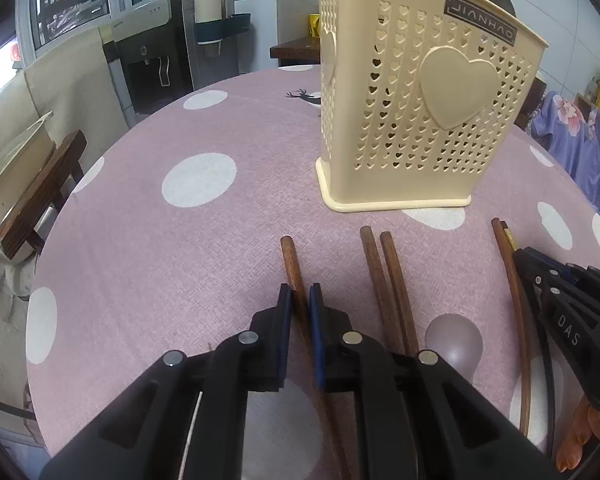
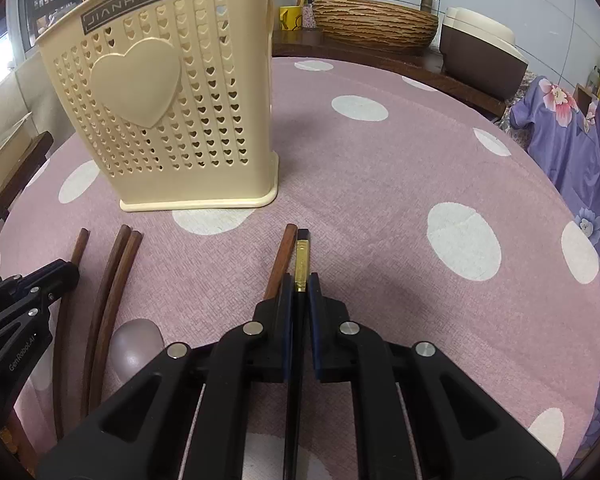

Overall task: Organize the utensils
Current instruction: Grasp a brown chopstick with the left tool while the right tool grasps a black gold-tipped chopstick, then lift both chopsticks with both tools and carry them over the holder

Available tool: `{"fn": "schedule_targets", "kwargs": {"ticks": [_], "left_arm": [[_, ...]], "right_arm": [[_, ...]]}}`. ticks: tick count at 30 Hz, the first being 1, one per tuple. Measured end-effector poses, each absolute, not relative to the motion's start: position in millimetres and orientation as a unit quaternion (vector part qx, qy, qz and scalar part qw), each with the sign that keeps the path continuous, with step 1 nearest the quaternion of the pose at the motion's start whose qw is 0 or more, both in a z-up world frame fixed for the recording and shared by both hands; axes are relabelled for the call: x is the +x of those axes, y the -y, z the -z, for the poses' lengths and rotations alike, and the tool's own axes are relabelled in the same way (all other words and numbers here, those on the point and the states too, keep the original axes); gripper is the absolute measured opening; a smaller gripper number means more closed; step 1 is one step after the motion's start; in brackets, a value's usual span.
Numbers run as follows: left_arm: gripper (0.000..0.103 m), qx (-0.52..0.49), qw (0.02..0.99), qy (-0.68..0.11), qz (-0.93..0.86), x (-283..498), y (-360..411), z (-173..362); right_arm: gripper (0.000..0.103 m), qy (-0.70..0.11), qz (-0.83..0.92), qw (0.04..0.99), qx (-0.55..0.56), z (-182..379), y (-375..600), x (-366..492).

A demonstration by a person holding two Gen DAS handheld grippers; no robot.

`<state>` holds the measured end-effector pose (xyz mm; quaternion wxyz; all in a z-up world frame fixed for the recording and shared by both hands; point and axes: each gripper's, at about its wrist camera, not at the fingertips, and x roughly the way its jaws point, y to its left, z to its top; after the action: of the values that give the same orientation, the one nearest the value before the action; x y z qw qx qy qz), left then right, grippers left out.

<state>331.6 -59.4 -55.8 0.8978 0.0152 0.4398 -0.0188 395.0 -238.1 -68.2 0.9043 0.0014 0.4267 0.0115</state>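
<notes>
though both grippers sit low over the pink dotted tablecloth [image 1: 140,240], each has already pinched a chopstick: the left gripper [image 1: 299,300] is clenched on a single brown wooden chopstick [image 1: 291,256], and the right gripper [image 2: 300,292] is clenched on a black chopstick with a gold band [image 2: 302,256], with a second brown chopstick [image 2: 282,256] lying just to its left, apparently outside the pads. between the two grippers a pair of brown chopsticks [image 1: 384,276] rests near a pale spoon [image 1: 454,340]. the cream perforated holder [image 1: 428,120] stands upright at the far side, well apart from the sticks. these sticks look light, stiff and smooth, so they are likely to pivot or slip in a narrow pinch. both holds sit a little back from the far ends; a hold nearer mid-length would probably swing less when tipping them upright into the holder.
</notes>
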Motion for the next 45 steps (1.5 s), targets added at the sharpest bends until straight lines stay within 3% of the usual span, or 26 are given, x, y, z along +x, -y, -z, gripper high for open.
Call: {"fn": "schedule_targets", "kwargs": {"ticks": [25,45], "left_arm": [[0.009,-0.028,0.901,-0.432,0.031,332.7,46.9,47.0],[0.008,-0.073,0.955,-0.275,0.084,280.1,27.8,-74.6]], "right_arm": [[0.008,-0.405,-0.018,0.913,0.042,56.1,251.9,384.0],[0.008,-0.242,-0.066,0.965,0.074,-62.1,279.7,303.7]]}}
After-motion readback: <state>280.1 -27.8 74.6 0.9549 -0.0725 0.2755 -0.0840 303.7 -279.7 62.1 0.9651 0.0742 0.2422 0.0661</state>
